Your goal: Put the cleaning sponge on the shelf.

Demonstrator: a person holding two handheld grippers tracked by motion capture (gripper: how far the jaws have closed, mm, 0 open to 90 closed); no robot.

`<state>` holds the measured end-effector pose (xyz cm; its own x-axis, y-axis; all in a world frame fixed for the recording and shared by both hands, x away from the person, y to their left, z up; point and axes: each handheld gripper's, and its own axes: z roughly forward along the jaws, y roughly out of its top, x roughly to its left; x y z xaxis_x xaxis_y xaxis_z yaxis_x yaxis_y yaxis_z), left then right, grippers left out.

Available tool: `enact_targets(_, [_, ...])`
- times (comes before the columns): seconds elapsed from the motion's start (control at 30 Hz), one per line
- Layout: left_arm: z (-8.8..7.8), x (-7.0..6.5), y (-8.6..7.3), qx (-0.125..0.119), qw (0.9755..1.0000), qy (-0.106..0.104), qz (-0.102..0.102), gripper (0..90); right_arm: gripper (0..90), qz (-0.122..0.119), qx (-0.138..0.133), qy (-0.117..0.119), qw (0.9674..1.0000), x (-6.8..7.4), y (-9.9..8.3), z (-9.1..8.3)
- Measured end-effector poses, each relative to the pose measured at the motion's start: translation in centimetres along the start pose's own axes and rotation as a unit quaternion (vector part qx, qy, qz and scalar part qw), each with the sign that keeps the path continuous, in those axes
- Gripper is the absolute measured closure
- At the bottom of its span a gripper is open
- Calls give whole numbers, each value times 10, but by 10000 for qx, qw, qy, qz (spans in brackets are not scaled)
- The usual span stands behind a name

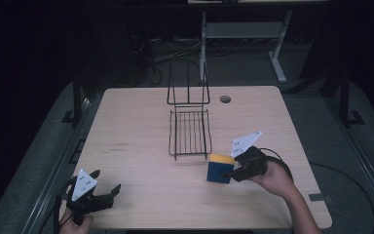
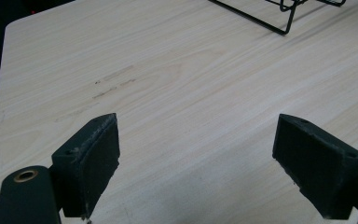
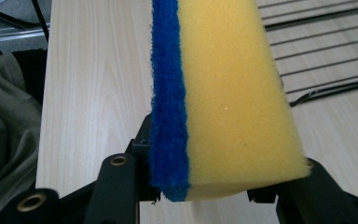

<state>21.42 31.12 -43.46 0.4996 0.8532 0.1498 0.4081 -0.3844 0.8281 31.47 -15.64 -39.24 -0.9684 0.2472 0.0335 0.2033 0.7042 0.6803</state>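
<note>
A yellow sponge with a blue scouring side (image 1: 219, 168) is lifted a little off the wooden table (image 1: 141, 146), just in front of the black wire rack (image 1: 190, 131). My right gripper (image 1: 233, 174) is shut on the sponge (image 3: 223, 93), its jaws squeezing it from both sides; the blue layer faces left in the right gripper view. My left gripper (image 1: 108, 187) rests near the table's front left corner. Its jaws stand wide apart over bare wood, and the pads (image 2: 93, 158) hold nothing.
The wire rack (image 2: 284, 14) has an upright back toward the table's far edge. A round cable hole (image 1: 225, 99) sits at the far side of the table. Beyond it stands a white desk frame (image 1: 277, 53). A cable (image 1: 282, 163) trails from the right gripper.
</note>
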Motion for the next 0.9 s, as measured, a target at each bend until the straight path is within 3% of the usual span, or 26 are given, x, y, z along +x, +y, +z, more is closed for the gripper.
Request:
enact_targets(0.3, [-1, 0, 0, -12, 10000, 9, -22, 141, 552, -246, 13, -6, 9997, -5, 17, 2])
enact_targets(0.9, [-1, 1, 0, -24, 10000, 7, -3, 141, 551, -245, -43, 95, 9996, -23, 36, 10])
